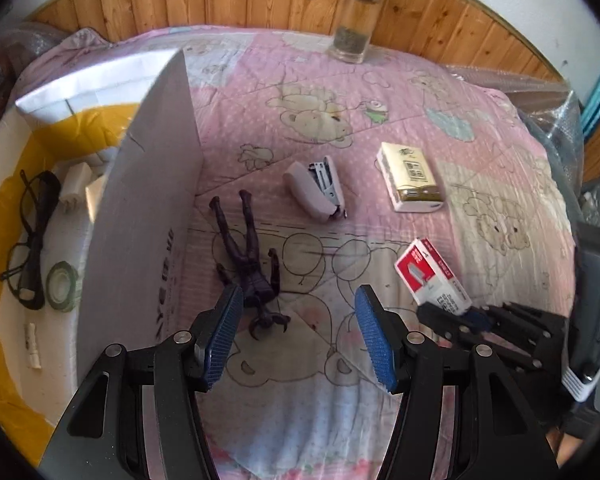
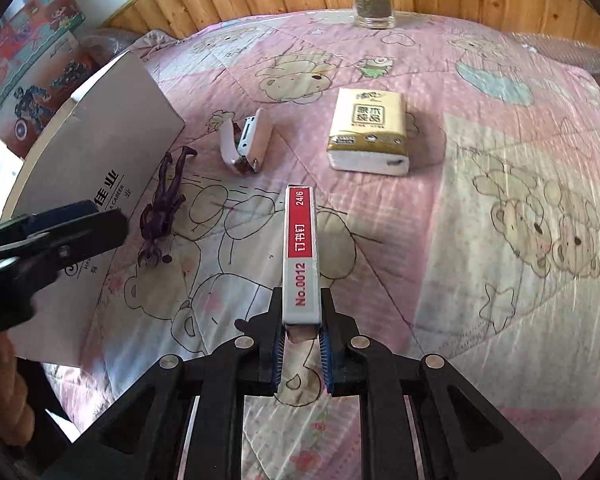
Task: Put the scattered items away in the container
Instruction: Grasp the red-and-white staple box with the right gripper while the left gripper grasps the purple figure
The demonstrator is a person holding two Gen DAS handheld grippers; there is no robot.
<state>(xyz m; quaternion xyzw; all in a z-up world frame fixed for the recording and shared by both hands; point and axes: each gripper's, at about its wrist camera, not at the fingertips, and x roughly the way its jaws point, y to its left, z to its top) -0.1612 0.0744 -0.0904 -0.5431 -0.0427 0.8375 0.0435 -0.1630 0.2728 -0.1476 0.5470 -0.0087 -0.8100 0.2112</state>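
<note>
Red-white staple box (image 2: 301, 256) in right tool (image 2: 301, 330)

Count of what lies around my jaws

Between my right jaws: one staple box (image 2: 301, 256). Ahead of them: one stapler (image 2: 244, 148), one tissue pack (image 2: 366, 136), one glass jar (image 1: 358, 16). By my left jaws: one purple figure (image 1: 248, 264). In the box left of them: one pair of glasses (image 1: 30, 236), one tape roll (image 1: 62, 286).

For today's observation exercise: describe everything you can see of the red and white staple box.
The staple box is a slim cardboard carton, white with a red band and printed characters. The right gripper is shut on its near end, pads pressing both sides, so it juts forward, tilted, above the pink quilt. It seems intact and touches nothing else.
</note>
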